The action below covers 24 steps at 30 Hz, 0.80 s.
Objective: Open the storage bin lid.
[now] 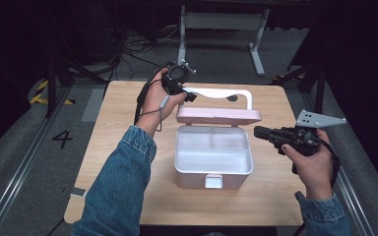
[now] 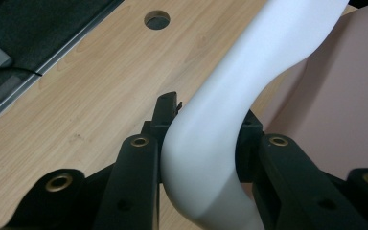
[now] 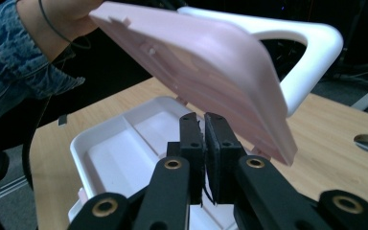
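Note:
A pink box (image 1: 213,177) with a white divided tray (image 1: 211,150) inside stands in the middle of the table. Its pink lid (image 1: 218,116) is raised on the far side, nearly upright. My left gripper (image 1: 186,94) is shut on the lid's white handle (image 1: 221,93); in the left gripper view the jaws (image 2: 206,120) clamp the handle (image 2: 211,158) at its curved corner, beside the lid (image 2: 335,96). My right gripper (image 1: 257,132) hovers just right of the box, shut with nothing between its pads. Its own view has the jaws (image 3: 204,124) over the tray (image 3: 124,148), under the tilted lid (image 3: 206,62).
The wooden table (image 1: 123,113) has a round hole (image 1: 232,98) behind the lid. A small grey item (image 1: 77,192) lies at its front left corner. A white metal frame (image 1: 221,22) and cables stand on the floor beyond the far edge.

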{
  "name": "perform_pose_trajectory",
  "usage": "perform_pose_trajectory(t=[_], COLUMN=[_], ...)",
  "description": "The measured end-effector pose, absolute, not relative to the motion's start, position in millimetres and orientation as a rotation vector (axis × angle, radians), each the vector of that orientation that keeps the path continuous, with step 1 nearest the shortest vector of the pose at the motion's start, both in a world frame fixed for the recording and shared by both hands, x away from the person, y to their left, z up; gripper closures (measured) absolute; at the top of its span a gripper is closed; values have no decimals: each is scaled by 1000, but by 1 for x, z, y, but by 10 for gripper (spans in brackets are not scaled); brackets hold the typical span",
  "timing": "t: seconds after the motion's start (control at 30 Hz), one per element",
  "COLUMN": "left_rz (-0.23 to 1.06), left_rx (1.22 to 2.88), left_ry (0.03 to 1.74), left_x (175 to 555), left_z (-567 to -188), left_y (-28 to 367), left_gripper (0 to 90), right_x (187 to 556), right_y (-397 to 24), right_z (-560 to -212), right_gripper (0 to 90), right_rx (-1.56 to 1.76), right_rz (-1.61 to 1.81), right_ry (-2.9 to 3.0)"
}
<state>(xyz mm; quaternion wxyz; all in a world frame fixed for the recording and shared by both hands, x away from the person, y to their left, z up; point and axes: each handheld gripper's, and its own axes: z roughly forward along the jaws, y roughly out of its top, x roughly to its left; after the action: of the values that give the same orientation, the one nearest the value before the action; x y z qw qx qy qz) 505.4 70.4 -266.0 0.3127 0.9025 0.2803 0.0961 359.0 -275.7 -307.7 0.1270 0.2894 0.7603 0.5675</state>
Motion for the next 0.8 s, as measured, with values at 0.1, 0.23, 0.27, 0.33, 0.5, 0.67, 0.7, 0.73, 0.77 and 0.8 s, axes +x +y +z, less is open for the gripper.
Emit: perform_pose_trajectory(t=[0.1, 0.23, 0.27, 0.33, 0.5, 0.67, 0.7, 0.73, 0.77, 0.8], left_rz=[242, 237, 245, 255, 268, 307, 309, 309, 315, 323], left_rx=[2368, 2356, 2356, 2351, 2346, 2317, 2316, 2316, 2311, 2300], left_ry=[747, 744, 743, 743, 751, 755, 752, 752, 746, 739], left_x=[503, 499, 498, 494, 488, 477, 474, 474, 470, 466], left_z=[-266, -266, -266, -264, -259, -249, -247, -247, -245, -243], left_y=[73, 74, 75, 77, 84, 99, 101, 101, 105, 108], left_gripper=[667, 627, 616, 597, 504, 416, 409, 401, 401, 399], right_x=[361, 364, 365, 365, 367, 368, 367, 367, 367, 368], right_y=[-276, -276, -275, -274, -274, -274, -274, -275, -275, -275], right_z=[-307, -307, -307, -307, -306, -305, -305, -305, -305, -305], right_gripper=[890, 896, 897, 897, 897, 899, 899, 900, 900, 900], right_rx=[838, 843, 842, 840, 844, 851, 854, 855, 855, 855], right_rz=[1671, 1678, 1680, 1680, 1688, 1685, 1687, 1688, 1688, 1692], right_ry=[2183, 2185, 2185, 2193, 2192, 2198, 2198, 2196, 2196, 2194])
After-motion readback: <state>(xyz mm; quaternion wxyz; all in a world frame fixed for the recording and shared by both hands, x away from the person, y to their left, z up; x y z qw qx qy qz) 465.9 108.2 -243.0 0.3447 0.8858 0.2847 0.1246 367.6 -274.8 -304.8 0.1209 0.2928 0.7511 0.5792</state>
